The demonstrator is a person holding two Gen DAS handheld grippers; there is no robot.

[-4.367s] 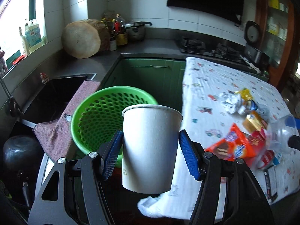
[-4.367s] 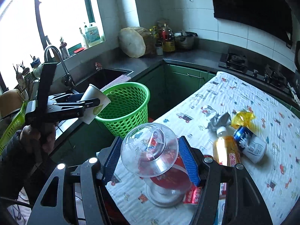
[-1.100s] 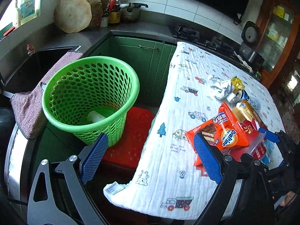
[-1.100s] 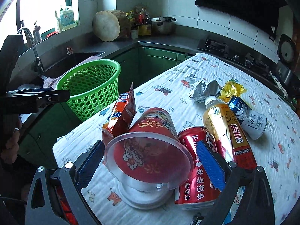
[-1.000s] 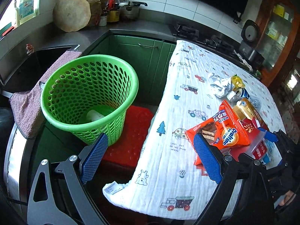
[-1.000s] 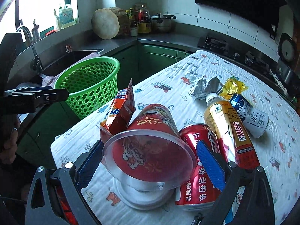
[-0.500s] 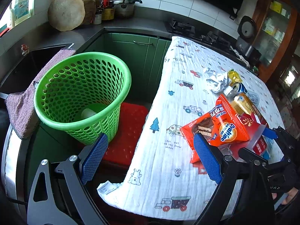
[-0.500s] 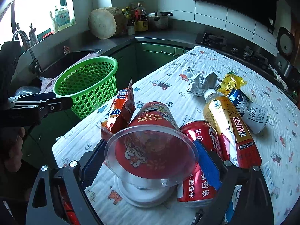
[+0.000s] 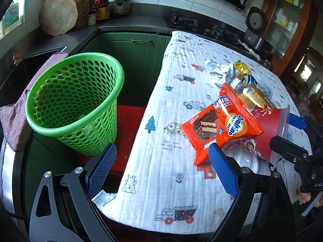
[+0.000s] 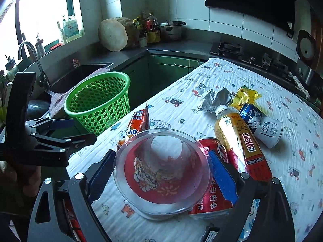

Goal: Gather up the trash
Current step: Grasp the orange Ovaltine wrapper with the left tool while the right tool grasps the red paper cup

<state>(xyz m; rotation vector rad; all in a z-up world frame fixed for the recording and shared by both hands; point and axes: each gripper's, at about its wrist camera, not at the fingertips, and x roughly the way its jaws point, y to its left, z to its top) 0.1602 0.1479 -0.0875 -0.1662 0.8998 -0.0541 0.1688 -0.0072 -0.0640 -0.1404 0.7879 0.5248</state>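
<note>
1. The right tool (image 10: 161, 173) has narrowed its blue pads onto the clear plastic cup (image 10: 161, 173), now clamped and tilted off the tabletop (image 10: 222, 80).
2. The left tool (image 9: 161, 169) hangs spread apart and empty, its paper cup already dropped in the green basket (image 9: 74, 98).
3. The clear cup likely follows.

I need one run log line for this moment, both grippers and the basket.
left gripper: open, empty | right gripper: shut on clear plastic cup | green basket: beside table, cup not yet in

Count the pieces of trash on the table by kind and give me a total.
Cups: 1, the clear plastic cup between the right gripper jaws
Cans: 1, the red can
Bottles: 2, the yellow bottle and the milk bottle
Wrappers: 3, the orange Ovaltine wrapper, the silver wrapper, the yellow wrapper
Total: 7
</note>
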